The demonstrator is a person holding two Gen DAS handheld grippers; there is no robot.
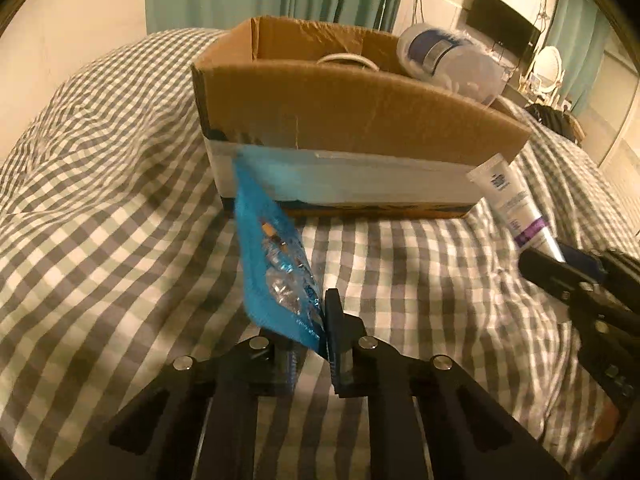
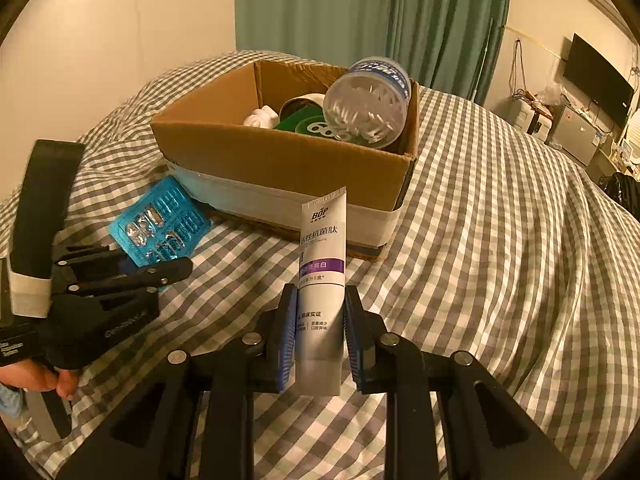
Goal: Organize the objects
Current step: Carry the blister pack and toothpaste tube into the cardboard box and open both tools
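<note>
My left gripper point(image 1: 316, 320) is shut on a blue blister pack of pills point(image 1: 276, 256), held edge-up above the bed in front of the cardboard box point(image 1: 360, 120). The pack also shows in the right wrist view point(image 2: 160, 228). My right gripper point(image 2: 320, 300) is shut on a white toothpaste tube point(image 2: 322, 256), held upright before the box point(image 2: 280, 156). The tube also shows in the left wrist view point(image 1: 516, 208). The open box holds a clear jar of floss picks point(image 2: 368, 104), a green-labelled container point(image 2: 308, 120) and a white item point(image 2: 260, 116).
The box sits on a bed with a grey-white checked cover point(image 2: 480, 240). Green curtains point(image 2: 360, 12) hang behind. A TV point(image 2: 600, 76) and cluttered furniture stand at the far right. The left gripper point(image 2: 120, 276) and the hand holding it are at the left of the right wrist view.
</note>
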